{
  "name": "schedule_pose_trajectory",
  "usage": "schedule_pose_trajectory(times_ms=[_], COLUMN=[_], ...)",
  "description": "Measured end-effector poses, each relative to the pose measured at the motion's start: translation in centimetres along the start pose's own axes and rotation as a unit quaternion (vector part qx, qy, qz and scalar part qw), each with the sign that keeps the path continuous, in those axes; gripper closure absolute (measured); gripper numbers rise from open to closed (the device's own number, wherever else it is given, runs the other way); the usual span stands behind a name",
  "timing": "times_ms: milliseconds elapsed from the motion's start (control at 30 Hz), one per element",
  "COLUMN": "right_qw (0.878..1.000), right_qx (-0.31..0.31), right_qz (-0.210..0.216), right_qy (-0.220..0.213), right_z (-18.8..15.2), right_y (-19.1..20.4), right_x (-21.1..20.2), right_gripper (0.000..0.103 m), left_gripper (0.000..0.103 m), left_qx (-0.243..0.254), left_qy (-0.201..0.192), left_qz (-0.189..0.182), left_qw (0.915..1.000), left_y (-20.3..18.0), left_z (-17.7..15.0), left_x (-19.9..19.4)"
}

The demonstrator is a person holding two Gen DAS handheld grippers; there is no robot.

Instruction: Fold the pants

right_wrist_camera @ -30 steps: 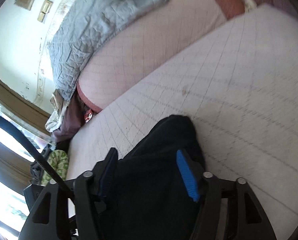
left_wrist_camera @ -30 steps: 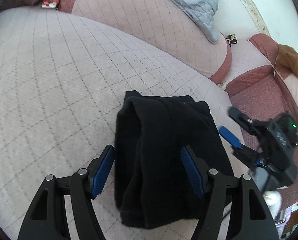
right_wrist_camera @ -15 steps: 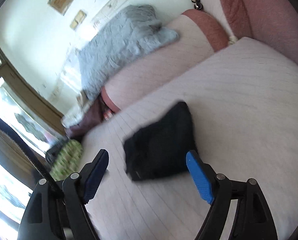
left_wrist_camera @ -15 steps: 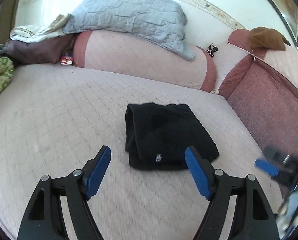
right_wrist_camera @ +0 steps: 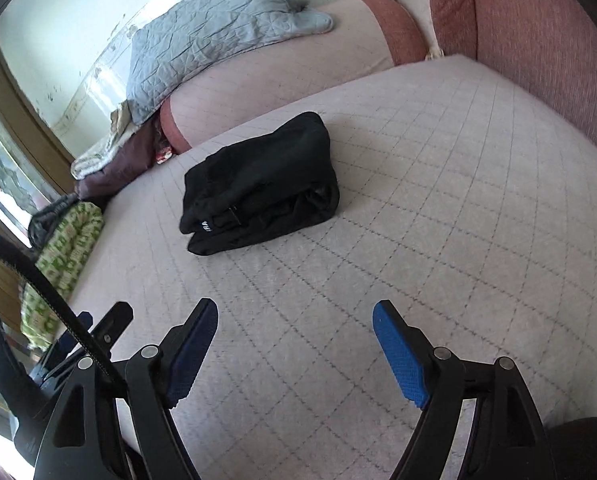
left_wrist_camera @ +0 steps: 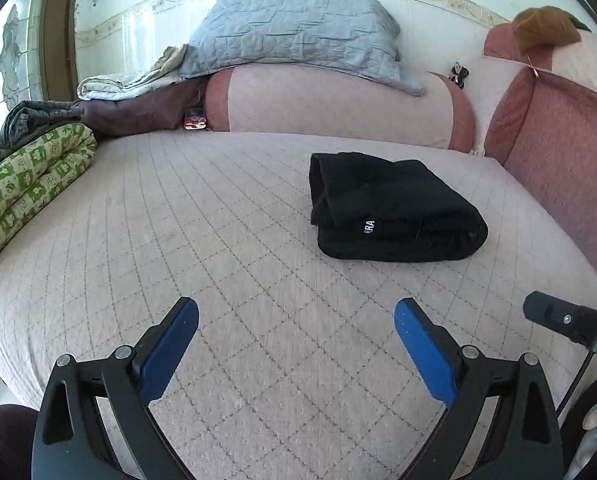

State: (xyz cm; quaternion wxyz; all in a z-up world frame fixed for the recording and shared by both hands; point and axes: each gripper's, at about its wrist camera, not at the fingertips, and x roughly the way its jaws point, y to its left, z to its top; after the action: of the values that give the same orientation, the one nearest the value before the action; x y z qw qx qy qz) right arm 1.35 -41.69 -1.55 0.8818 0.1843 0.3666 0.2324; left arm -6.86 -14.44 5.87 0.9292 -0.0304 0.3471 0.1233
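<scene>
I see the folded black pants (left_wrist_camera: 394, 206) lying on the bed (left_wrist_camera: 218, 240) well ahead of my left gripper (left_wrist_camera: 296, 336) and right gripper (right_wrist_camera: 294, 338), both with fingers apart and empty, neither clearly nearer.

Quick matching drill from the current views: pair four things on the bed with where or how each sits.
Things:
1. black folded pants
2. grey quilted blanket
3. green patterned rolled quilt
4. left gripper

Descriptions:
A. draped over the pink bolster at the wall
B. open, hovering above the mattress, holding nothing
C. lying at the mattress's left edge
D. a compact bundle resting on the quilted mattress, free of both grippers

Pairs: 1-D, 2-A, 3-C, 4-B
</scene>
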Motion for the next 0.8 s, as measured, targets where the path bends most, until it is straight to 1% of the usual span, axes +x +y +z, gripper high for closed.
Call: schedule_pose_trajectory(times_ms=[100, 167, 300, 433, 600, 800], right_qw=[1.000, 1.000, 0.999, 0.999, 0.999, 0.998], right_qx=[0.002, -0.003, -0.023, -0.024, -0.026, -0.035], right_qz=[-0.003, -0.004, -0.021, -0.024, -0.035, -0.046], right_qy=[0.011, 0.015, 0.010, 0.006, 0.005, 0.002], right_z=[-0.3, -0.4, -0.7, -0.7, -0.5, -0.5], right_y=[0.1, 0.4, 1.1, 1.0, 0.9, 1.1], right_x=[0.7, 1.1, 1.2, 1.1, 1.6, 2.0], right_gripper=[0.018, 0.018, 0.018, 0.018, 0.018, 0.017], left_gripper=[0.005, 0.005, 0.005, 0.005, 0.005, 0.005], left_qx=[0.006, 0.011, 0.014, 0.006, -0.002, -0.011], left_qy=[0.001, 0.010, 0.025, 0.052, 0.071, 0.093], left_qz=[-0.001, -0.004, -0.003, -0.017, -0.031, -0.032], left_qw=[1.0000, 0.9999, 0.9996, 0.9985, 0.9970, 0.9951], left_y=[-0.4, -0.5, -0.6, -0.3, -0.1, 0.3], left_z=[-0.2, -0.5, -1.2, -1.6, -1.7, -2.0], left_x=[0.2, 0.7, 1.8, 3.0, 4.1, 5.0])
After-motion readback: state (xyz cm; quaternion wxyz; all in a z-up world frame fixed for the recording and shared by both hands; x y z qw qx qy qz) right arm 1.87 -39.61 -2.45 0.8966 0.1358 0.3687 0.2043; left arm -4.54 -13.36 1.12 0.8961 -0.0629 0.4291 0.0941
